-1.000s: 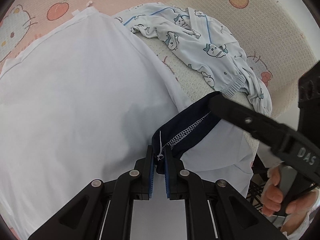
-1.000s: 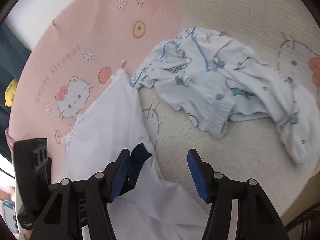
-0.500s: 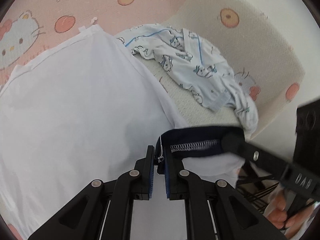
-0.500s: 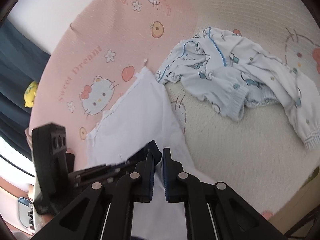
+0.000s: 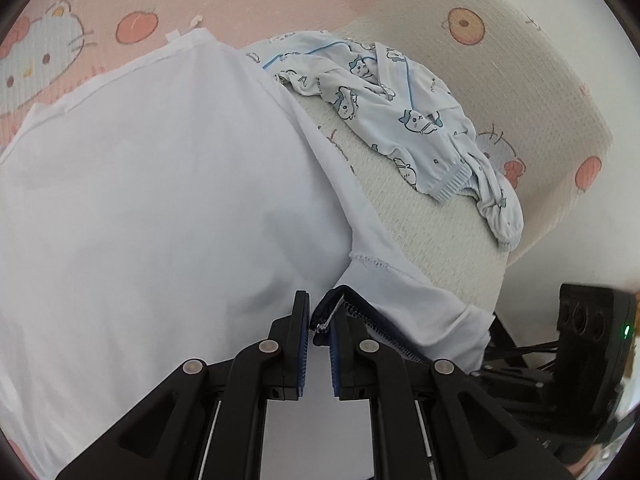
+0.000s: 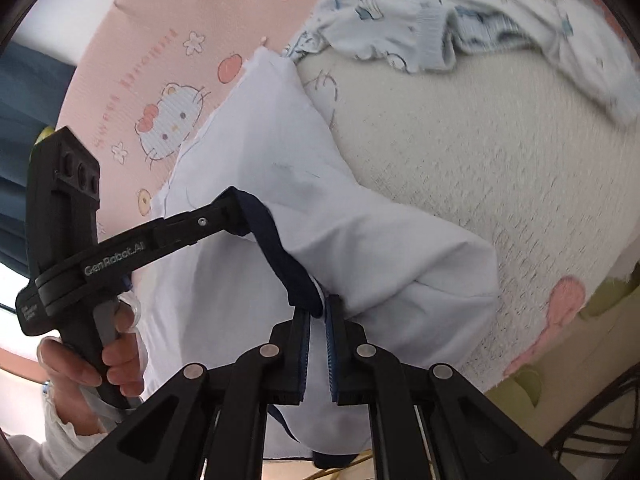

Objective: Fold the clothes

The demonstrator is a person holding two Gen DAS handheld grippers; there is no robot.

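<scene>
The right gripper (image 6: 318, 316), spread a second ago beside the navy collar edge (image 6: 280, 252), is now pressed together on it; the left gripper (image 5: 319, 322) has stayed pinched on the same trim. The white shirt (image 5: 160, 200) is thus held at two points and lifted from the bed cover (image 5: 420, 220), so a fold or a straightening pull is judged to be in hand. Only the right wrist view shows the near part hanging in a bulge and the hand (image 6: 80, 360) on the left gripper's handle; the left view shows the shirt's wide spread and the printed baby garment (image 5: 400, 120) lying far right.
</scene>
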